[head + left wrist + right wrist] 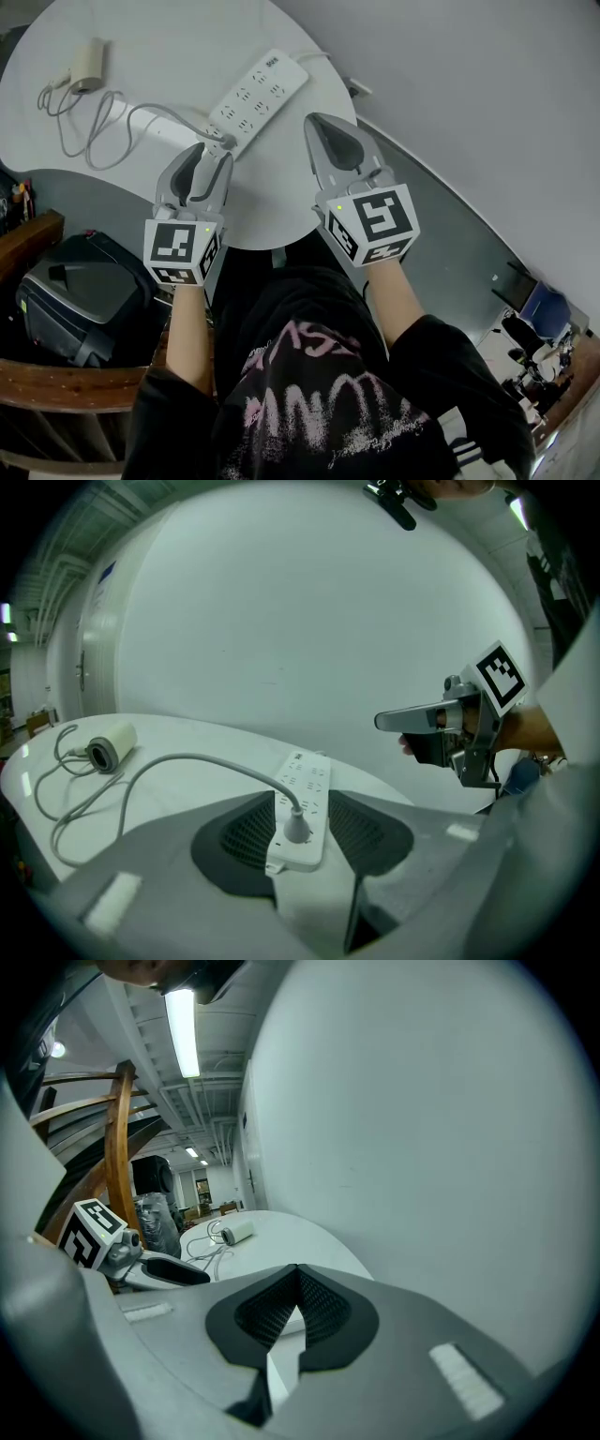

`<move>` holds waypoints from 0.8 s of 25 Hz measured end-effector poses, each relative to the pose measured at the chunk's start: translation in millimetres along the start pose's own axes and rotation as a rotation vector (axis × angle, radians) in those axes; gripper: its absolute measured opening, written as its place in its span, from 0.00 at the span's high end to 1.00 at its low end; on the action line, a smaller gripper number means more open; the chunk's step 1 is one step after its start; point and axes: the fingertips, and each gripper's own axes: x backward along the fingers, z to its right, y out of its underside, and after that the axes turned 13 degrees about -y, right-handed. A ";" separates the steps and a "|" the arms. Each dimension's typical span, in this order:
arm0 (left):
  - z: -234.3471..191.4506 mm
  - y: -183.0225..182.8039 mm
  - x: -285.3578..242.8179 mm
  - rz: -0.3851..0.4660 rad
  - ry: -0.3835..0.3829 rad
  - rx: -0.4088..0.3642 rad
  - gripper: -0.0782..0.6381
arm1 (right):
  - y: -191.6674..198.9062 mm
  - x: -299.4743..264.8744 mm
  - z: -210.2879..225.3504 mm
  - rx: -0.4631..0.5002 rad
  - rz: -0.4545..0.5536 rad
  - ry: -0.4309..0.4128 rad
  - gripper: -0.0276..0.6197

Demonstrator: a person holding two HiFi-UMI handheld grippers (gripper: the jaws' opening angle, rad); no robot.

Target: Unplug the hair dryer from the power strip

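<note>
Zero progress on the unplugging so far: the plug (298,829) is seated in the near end of the power strip (258,98) on the white table (178,37). Its grey cord (112,122) runs off to the hair dryer (89,66) by the far left edge. The left gripper (208,159) has its jaws spread wide, framing the plug; the pads look short of it, though depth is hard to judge. The right gripper (333,131) is pinched closed on nothing, hovering just right of the strip. Left to do: clamp the plug and pull it free, probably with the strip braced.
</note>
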 end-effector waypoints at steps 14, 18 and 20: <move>7.5 15.6 -29.0 -0.055 0.020 -0.008 0.66 | 7.6 11.3 16.0 -0.016 -0.020 0.055 0.94; 5.7 16.5 -33.0 -0.058 0.007 -0.030 0.69 | 10.4 15.6 20.1 -0.026 -0.021 0.068 0.94; 4.3 18.3 -33.8 -0.066 0.001 -0.031 0.70 | 10.9 16.5 21.2 -0.030 -0.020 0.072 0.94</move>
